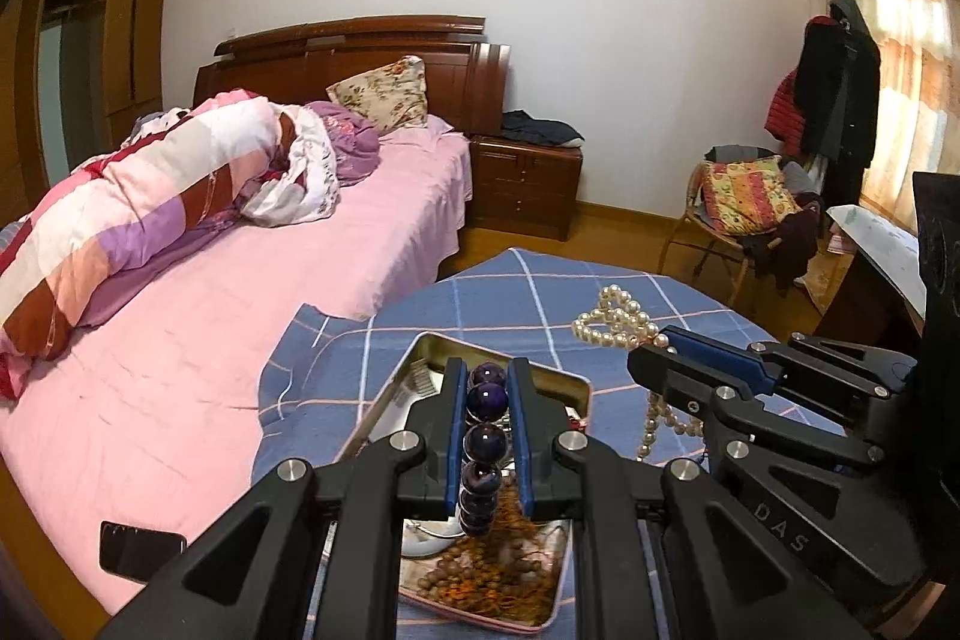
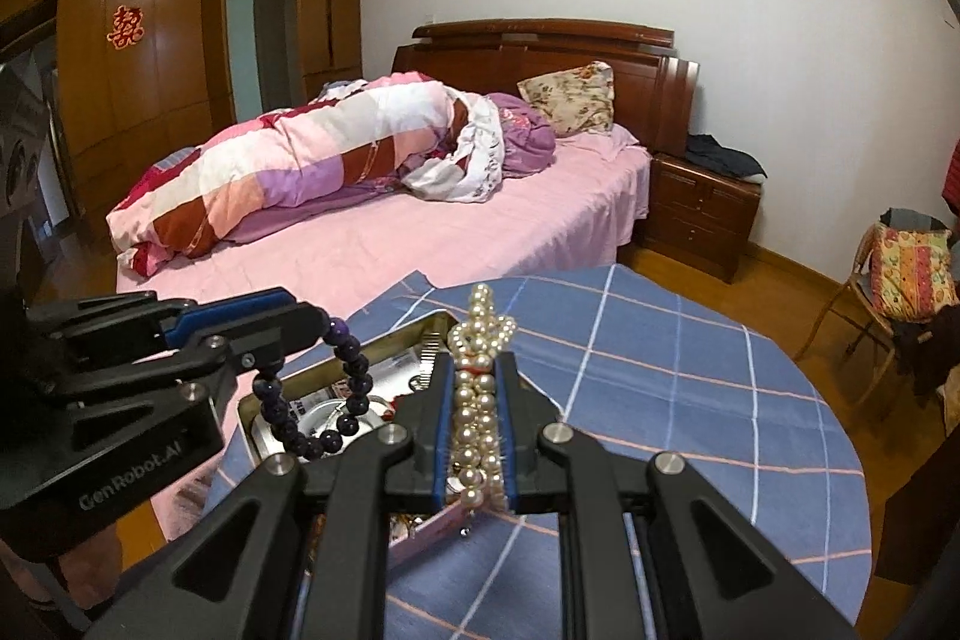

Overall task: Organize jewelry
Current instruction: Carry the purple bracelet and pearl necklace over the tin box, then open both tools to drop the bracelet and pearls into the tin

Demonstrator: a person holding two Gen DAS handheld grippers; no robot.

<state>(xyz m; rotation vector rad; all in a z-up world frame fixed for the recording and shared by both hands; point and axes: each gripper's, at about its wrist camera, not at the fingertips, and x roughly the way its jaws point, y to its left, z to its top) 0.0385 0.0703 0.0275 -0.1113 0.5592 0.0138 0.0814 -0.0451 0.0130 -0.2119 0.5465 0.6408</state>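
Left wrist view: left hand-held gripper [image 1: 487, 388] is gripping the purple bead bracelet [image 1: 483, 445] between its blue pads, w/ the beads hanging over the open metal tin [image 1: 576, 388]. Brown wooden beads [image 1: 480, 574] are lying in the near part of the tin. Right hand-held gripper [image 2: 477, 376] is closing on the pearl necklace [image 2: 480, 400]; some pearls are sticking out past the tips, others are dangling below. Both are hovering above the bench w/ blue checked cloth [image 2: 690, 388]. Pink bed [image 2: 372, 244] is at far left.
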